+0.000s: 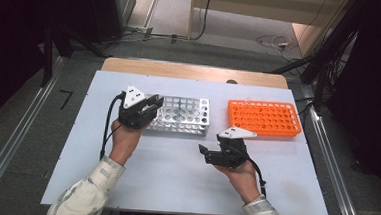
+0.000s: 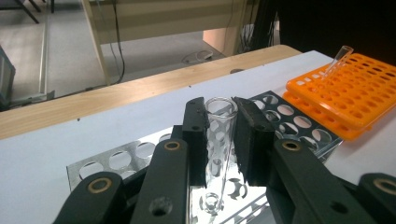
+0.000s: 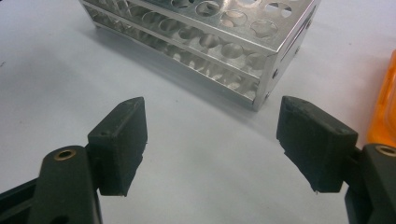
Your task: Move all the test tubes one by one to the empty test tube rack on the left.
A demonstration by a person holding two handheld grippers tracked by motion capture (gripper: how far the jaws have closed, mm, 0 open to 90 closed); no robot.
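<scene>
Left claw [image 2: 219, 140] clamped on clear glass tube [image 2: 219, 144], tube upright, lower end down inside metal rack [image 2: 116, 158], near rack's left end on white surface [image 1: 174, 176]. Looks like seating step or pull-out; cannot tell which. Right claw [image 3: 212, 144] apart, empty, hovering low beside rack corner. Orange rack [image 2: 355, 88] near, one tube [image 2: 338, 58] leaning in it. Judged early: most metal rack holes bare.

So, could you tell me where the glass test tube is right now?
In the left gripper view, the glass test tube stands upright, clamped by the left gripper, its lower end inside the metal rack, left of the orange rack.
</scene>
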